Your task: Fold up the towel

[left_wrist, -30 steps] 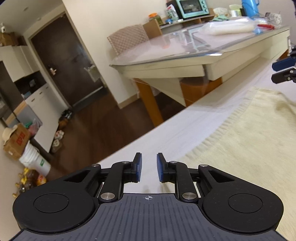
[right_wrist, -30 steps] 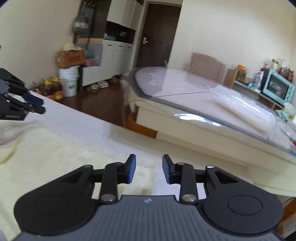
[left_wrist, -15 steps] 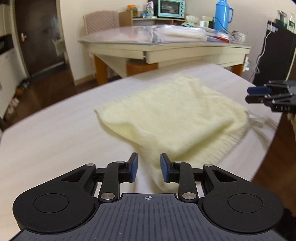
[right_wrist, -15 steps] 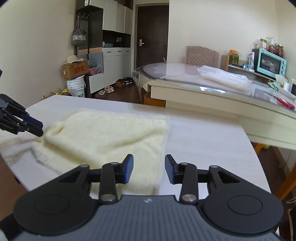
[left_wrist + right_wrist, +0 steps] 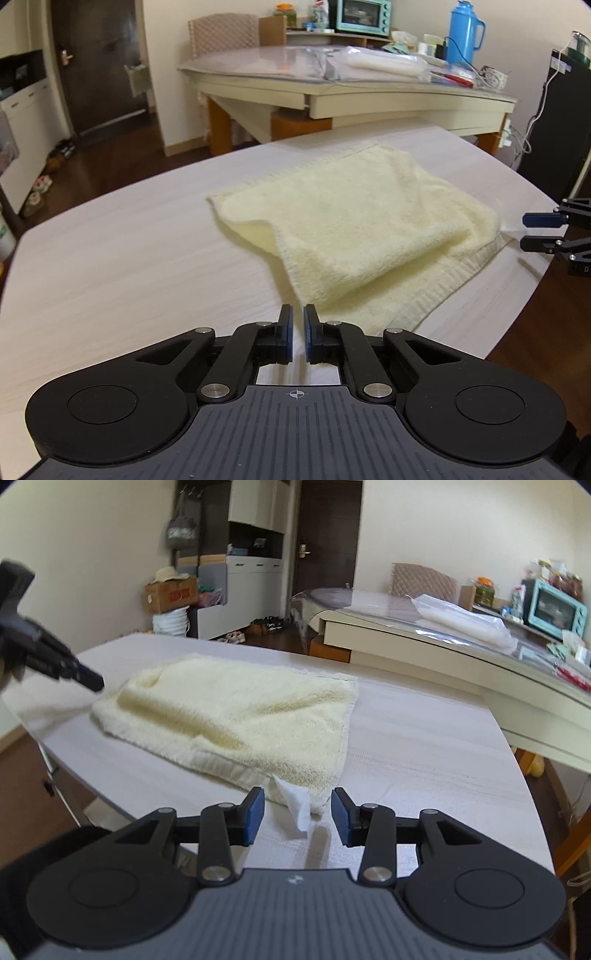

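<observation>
Both grippers hover empty at opposite ends of a folded towel.

The left gripper (image 5: 299,334) has its blue pads drawn almost together with only a slim gap, gripping nothing — it sits just short of the near corner of the pale yellow towel (image 5: 354,229). The right gripper (image 5: 297,816) is spread wide, holding nothing, with the towel's white care tag (image 5: 295,805) lying between its fingers. The towel lies folded over itself on the white table (image 5: 122,266), upper layer skewed so the ribbed lower hem shows. Behind stands a glass-topped table (image 5: 332,79) with a blue thermos (image 5: 463,31) and a teal toaster oven (image 5: 556,609).
</observation>
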